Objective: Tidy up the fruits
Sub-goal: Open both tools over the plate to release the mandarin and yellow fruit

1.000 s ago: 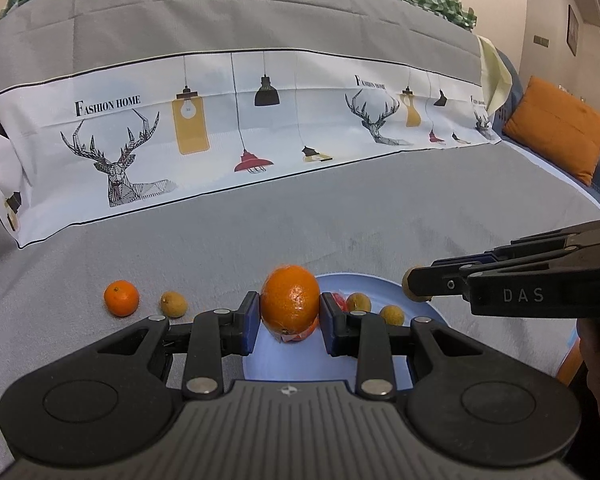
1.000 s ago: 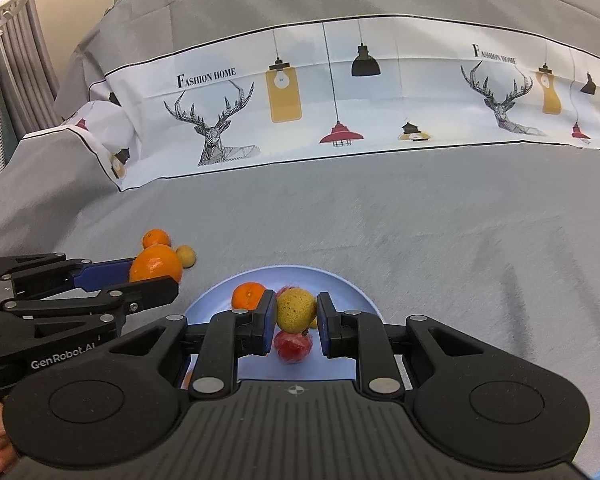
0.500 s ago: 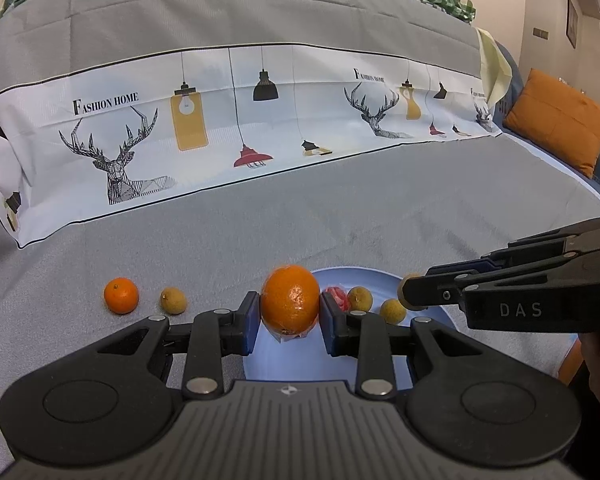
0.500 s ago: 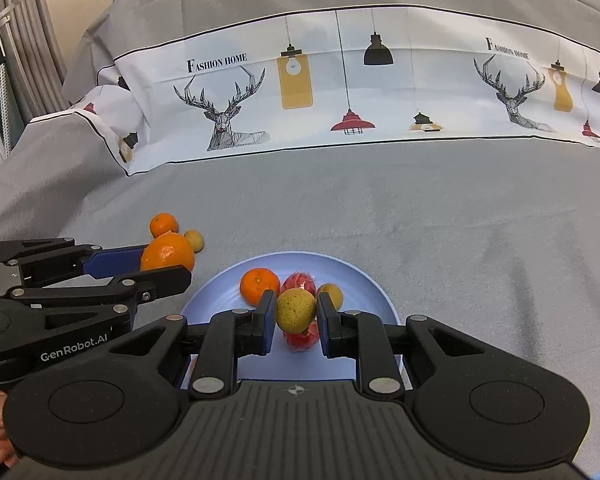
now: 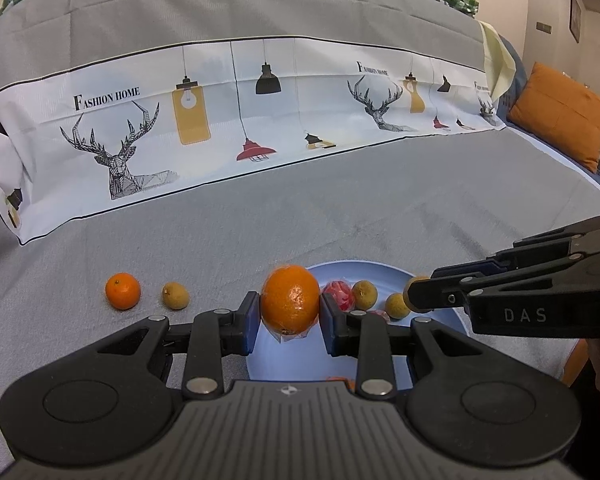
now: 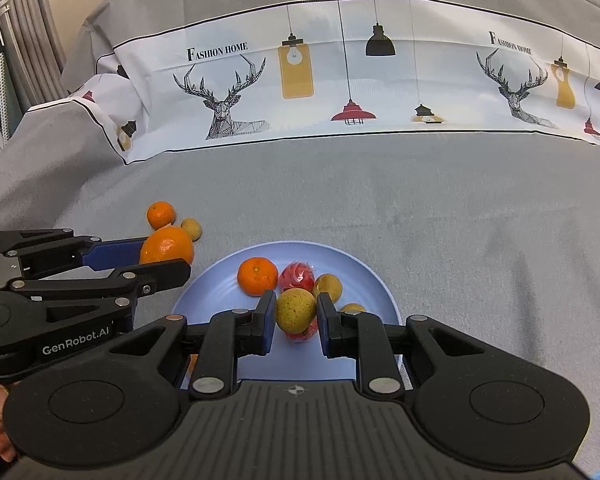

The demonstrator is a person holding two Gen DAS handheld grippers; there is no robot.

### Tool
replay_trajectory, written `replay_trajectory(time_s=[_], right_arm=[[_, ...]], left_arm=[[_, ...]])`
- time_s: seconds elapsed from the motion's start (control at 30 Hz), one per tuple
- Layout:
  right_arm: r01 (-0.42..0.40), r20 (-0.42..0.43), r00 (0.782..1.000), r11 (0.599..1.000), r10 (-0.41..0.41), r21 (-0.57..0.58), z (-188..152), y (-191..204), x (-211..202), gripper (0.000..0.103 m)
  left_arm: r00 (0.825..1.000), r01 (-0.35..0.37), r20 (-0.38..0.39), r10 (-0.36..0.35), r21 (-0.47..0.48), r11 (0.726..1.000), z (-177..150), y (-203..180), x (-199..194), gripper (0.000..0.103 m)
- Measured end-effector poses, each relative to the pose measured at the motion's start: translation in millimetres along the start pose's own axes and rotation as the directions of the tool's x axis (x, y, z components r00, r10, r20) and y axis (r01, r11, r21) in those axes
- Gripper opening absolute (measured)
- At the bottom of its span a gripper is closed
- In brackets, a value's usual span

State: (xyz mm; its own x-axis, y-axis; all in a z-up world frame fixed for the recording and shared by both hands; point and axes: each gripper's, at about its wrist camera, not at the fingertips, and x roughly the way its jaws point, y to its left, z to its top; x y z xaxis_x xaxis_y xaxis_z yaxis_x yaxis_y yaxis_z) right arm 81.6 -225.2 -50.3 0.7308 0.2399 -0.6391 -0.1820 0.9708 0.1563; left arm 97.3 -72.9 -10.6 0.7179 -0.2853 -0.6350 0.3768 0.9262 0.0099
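So my blue plate (image 6: 374, 280) holds a tangerine (image 6: 257, 276); left gripper (image 5: 289, 317) clamps the orange (image 5: 290, 299), right gripper (image 6: 293, 317) pinches a yellow fruit (image 6: 295, 311).

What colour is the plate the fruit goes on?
Pale blue plate, plain with faint ridges; the right wrist view shows it best.

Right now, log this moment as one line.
left gripper: shut on orange | right gripper: shut on yellow-green fruit | both over blue plate | tangerine, small yellow fruit on cloth
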Motion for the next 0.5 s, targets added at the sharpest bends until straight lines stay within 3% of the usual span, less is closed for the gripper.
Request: replay_trajectory(time_s=[0.4,0.5], right_arm=[[0.006,-0.013,1.0,1.0,-0.006,0.008,-0.2,-1.6,1.7,0.024],[0.012,-0.005,1.0,1.0,-0.012,0.019,0.5,-2.7,1.1,0.031]], left_arm=[[0.999,0.035,0.015,-0.035,-0.022,0.999,-0.3,3.2,-3.8,0.037],[0.999,0.032,0.018,-0.032,-0.021,0.999,-0.5,2.3,-4.3,0.038]])
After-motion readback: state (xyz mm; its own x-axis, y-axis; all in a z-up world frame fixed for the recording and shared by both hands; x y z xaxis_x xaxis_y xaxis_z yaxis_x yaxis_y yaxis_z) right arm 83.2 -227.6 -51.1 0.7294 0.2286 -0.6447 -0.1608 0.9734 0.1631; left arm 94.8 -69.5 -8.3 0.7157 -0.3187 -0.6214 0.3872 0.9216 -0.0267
